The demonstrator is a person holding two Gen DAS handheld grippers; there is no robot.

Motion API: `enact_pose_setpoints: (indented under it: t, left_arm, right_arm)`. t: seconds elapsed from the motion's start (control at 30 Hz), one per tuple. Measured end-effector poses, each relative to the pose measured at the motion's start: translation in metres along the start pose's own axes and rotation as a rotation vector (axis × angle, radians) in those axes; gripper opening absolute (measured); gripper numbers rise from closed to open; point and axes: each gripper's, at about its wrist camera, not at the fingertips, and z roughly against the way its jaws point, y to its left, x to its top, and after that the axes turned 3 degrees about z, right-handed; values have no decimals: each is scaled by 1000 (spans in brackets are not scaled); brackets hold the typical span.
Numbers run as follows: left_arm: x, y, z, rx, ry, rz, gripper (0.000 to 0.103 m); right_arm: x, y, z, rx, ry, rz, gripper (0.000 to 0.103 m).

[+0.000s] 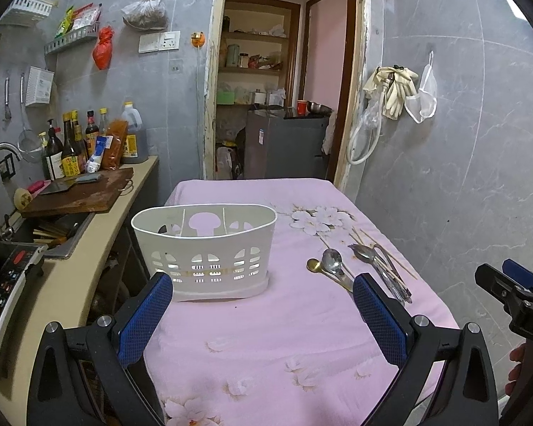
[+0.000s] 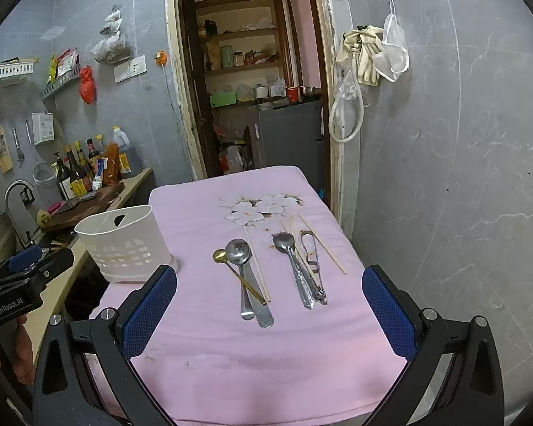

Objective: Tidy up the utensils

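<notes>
Both grippers, left (image 1: pixel 263 291) and right (image 2: pixel 269 284), are held wide open, empty. Spoons (image 2: pixel 243 273) at 12 o'clock (thin, stiff, likely slippery) seem best pinched mid-handle; caddy (image 2: pixel 124 245) at 10.

- In the left wrist view, the right gripper (image 1: pixel 515 291) is cut off by the right edge; its jaws cannot be seen.
- The white utensil basket (image 1: pixel 204 248) has its lower left corner hidden behind a blue finger pad (image 1: pixel 145 319).
- The spoon handles (image 1: pixel 341 278) disappear behind the other pad.
- In the right wrist view, the left gripper (image 2: pixel 21 266) is cut off at the left edge.
</notes>
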Motion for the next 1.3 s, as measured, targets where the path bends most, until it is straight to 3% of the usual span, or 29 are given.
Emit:
enact_pose_setpoints:
  t: [0.47, 0.73, 0.93, 1.2, 1.3]
  left_arm:
    - [7, -24, -31, 7, 32, -3, 102]
    - [15, -46, -65, 4, 40, 20, 102]
    - [22, -69, -100, 3, 43, 40, 102]
    - [19, -97, -162, 17, 108, 81, 102]
    - [15, -103, -181, 29, 123, 68, 102]
  right_arm:
    - [14, -24, -36, 9, 40, 3, 102]
    - [37, -42, -69, 23, 16, 45, 102]
    - [58, -66, -121, 69, 59, 55, 102]
    - [69, -89, -205, 198, 132, 88, 101]
    - [68, -93, -240, 248, 167, 116, 87]
